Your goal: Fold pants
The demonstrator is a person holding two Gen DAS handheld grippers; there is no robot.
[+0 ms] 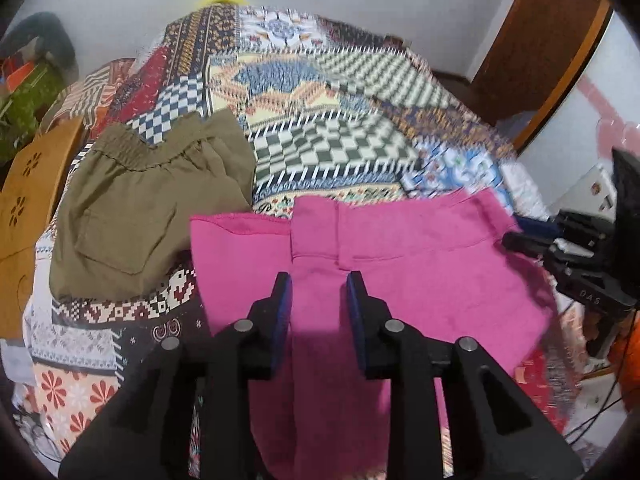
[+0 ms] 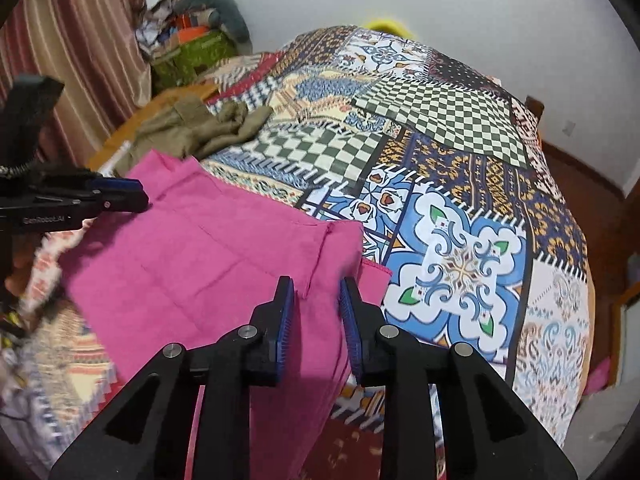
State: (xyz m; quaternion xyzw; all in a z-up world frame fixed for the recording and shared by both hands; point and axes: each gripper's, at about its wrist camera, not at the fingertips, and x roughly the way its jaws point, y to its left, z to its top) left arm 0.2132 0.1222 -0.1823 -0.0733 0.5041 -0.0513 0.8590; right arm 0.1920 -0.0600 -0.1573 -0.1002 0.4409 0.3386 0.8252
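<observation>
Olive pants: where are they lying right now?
The olive pants lie on the patterned bedspread, left of the pink pants in the left wrist view, near the bed's left edge.

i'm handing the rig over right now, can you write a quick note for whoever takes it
Left gripper: jaws partly open with the pink pants between them; a firm pinch cannot be confirmed.
Right gripper: same, pink fabric between its pads near the far corner of the pants, grip unclear.
Pink pants lie across the near edge of the patchwork bedspread, waistband away from you, lower part draping off the bed.
Olive pants lie bunched further left on the bed, untouched.
Done: pink pants look folded lengthwise.
Left: fold them shorter, then do the olive pair.
</observation>
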